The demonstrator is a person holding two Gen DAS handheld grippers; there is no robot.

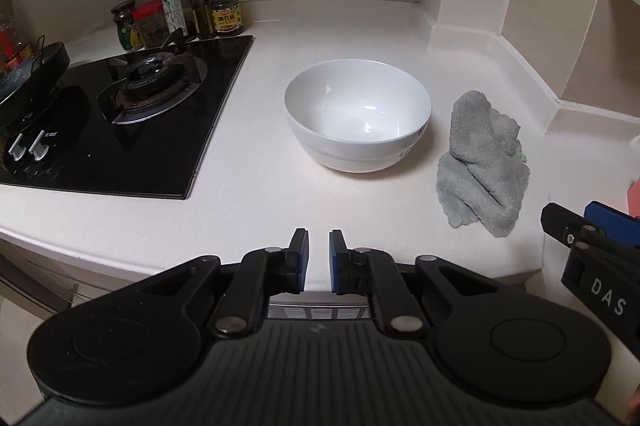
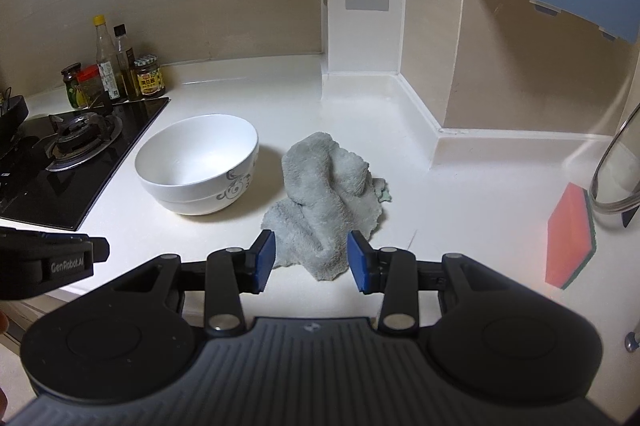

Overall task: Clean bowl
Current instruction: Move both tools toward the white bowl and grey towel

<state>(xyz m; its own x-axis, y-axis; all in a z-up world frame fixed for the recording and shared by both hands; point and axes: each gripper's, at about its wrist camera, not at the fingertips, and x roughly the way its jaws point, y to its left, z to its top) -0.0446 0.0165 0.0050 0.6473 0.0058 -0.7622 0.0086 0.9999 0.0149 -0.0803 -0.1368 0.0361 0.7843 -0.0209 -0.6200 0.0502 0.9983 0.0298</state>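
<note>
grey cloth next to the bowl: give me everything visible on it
The grey cloth is a fluffy terry rag, crumpled into a loose heap with one fold standing up and ragged edges spread flat. It lies on the white counter, just right of the white bowl in the right wrist view, apart from it. A pale green bit peeks out at its far edge. Nothing grips it; the open right claw is short of it.
</note>
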